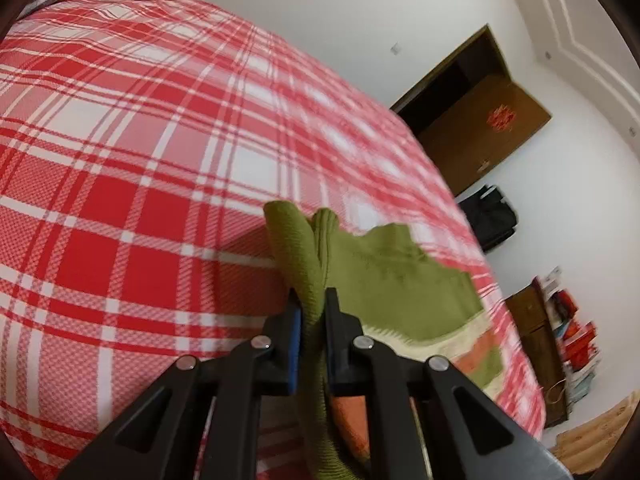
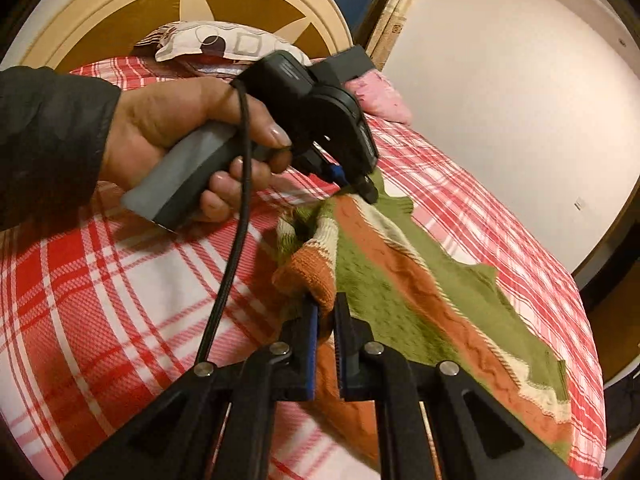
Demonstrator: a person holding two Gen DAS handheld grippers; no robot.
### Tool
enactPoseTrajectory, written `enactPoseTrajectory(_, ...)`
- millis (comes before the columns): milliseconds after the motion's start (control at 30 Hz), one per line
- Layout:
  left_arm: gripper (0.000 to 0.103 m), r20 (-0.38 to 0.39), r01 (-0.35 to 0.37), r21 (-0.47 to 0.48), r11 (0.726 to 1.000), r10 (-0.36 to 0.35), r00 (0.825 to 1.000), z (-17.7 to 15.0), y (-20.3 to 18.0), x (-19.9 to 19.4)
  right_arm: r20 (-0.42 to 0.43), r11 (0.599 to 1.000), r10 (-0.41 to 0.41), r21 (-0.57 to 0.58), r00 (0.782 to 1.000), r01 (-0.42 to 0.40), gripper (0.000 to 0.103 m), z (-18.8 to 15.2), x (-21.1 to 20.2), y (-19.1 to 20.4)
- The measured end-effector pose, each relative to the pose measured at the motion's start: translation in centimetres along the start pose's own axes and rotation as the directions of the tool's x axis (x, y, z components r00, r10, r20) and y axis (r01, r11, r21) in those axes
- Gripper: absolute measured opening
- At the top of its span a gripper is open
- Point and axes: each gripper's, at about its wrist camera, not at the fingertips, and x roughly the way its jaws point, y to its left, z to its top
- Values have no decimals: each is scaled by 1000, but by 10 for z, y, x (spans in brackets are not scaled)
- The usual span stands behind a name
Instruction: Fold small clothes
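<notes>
The bed (image 1: 140, 160) with its red-and-white checked cover fills most of the room, and everything here is best placed against it: a rounded headboard (image 2: 120, 12) stands at its far end with a patterned pillow (image 2: 212, 42) and a pink bundle (image 2: 380, 96) against it, and a brown door (image 1: 480, 132) stands ajar in the wall beyond its side. In the middle of the bed lies the small knitted sweater (image 2: 400, 272), green with orange and cream bands, mostly spread flat on the cover but gathered up at the two places where it is held. The left gripper (image 2: 360, 184), carried in a hand (image 2: 180, 128) with a dark sleeve, has its fingers pressed together on a ribbed green edge of the sweater, farther up the bed toward the headboard. The right gripper (image 2: 327, 308) pinches an orange ribbed edge, a cuff or hem I'd guess, nearer the foot of the bed. I'd say a fold is just starting, and the risks lie in the grips. Each seems to have only a narrow bite of thick rib, so a quick lift could let the knit slide out and drop in a heap. The fabric is bunched at both pinches, so extra layers may be caught and the fold would come out lumpy. If the two hands rise unevenly or pull apart, the loose knit will stretch and twist instead of folding on a straight line, and the trailing part could drag and ruck up the checked cover. The black cable (image 2: 236, 240) hanging from the left gripper might also brush the sweater.
</notes>
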Motion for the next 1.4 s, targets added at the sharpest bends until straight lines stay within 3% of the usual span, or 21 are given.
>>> enactPoseTrajectory(200,10,10,17,-50,999,-17,1000,-3,5,6,-34,988,81,132,996,-75,6,-17,10,-22)
enactPoseTrajectory(500,9,103,74,-16,997,-72,992,8,-45,-8,73,957,127,255,989,-142,6,-12,-27,-55)
enactPoseTrajectory(967,9,114,139,76,987,-147,983,23,-141,31,145,923,8,381,989,-63,6,-48,-81,-136)
enactPoseTrajectory(1400,9,-6,197,197,960,-200,980,4,-245,108,128,832,-42,553,991,-36,6,-117,-118,-201)
